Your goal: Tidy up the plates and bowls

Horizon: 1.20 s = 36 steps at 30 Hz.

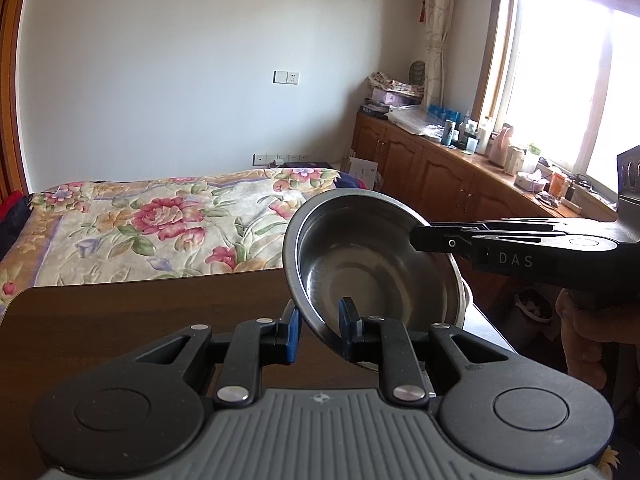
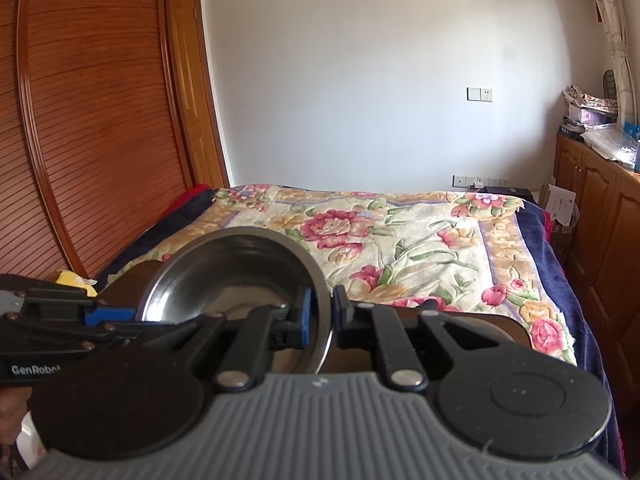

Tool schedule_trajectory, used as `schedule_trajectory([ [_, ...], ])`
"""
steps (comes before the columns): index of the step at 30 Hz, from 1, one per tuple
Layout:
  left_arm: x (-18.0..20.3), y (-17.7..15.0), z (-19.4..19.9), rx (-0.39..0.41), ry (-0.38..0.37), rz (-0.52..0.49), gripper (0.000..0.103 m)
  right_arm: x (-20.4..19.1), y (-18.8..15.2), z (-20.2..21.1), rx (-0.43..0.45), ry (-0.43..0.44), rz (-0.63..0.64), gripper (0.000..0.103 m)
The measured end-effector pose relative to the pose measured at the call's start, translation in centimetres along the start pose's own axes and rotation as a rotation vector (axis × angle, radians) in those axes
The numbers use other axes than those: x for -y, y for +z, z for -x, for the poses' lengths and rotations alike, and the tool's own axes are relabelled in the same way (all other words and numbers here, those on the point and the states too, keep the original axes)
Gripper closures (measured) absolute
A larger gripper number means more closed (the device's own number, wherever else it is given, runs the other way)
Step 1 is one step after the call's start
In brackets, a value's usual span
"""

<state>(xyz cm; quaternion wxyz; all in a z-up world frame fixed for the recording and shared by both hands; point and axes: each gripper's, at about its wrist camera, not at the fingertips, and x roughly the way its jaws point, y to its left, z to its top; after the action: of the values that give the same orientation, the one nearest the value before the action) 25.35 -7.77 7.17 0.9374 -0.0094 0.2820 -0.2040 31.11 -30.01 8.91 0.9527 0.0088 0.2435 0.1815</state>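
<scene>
Both wrist cameras sit low over the bench (image 1: 120, 320), very near it, looking across it toward the bed (image 1: 140, 224). The left view faces the bed's right part and the window (image 1: 560, 80) wall; the right view faces the wardrobe (image 2: 100, 120) left of the bed. Both share the steel bowl (image 1: 376, 256), the bed and the white wall (image 2: 380, 80).
</scene>
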Motion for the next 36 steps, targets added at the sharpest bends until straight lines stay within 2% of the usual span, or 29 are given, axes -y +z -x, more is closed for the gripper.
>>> schedule_trajectory([
  [15,0.6,-1.4,2.3,0.009,-0.033,-0.005,0.081,-0.6,-0.9,1.9,0.001,-0.006,0.007,0.090],
  [22,1.2,-3.1,2.7,0.007,-0.058,0.009,0.081,-0.6,-2.4,3.0,-0.006,-0.016,0.008,0.090],
  [36,1.6,-6.4,2.7,-0.044,-0.079,0.011,0.081,-1.4,-5.2,4.5,-0.036,-0.013,0.014,0.090],
])
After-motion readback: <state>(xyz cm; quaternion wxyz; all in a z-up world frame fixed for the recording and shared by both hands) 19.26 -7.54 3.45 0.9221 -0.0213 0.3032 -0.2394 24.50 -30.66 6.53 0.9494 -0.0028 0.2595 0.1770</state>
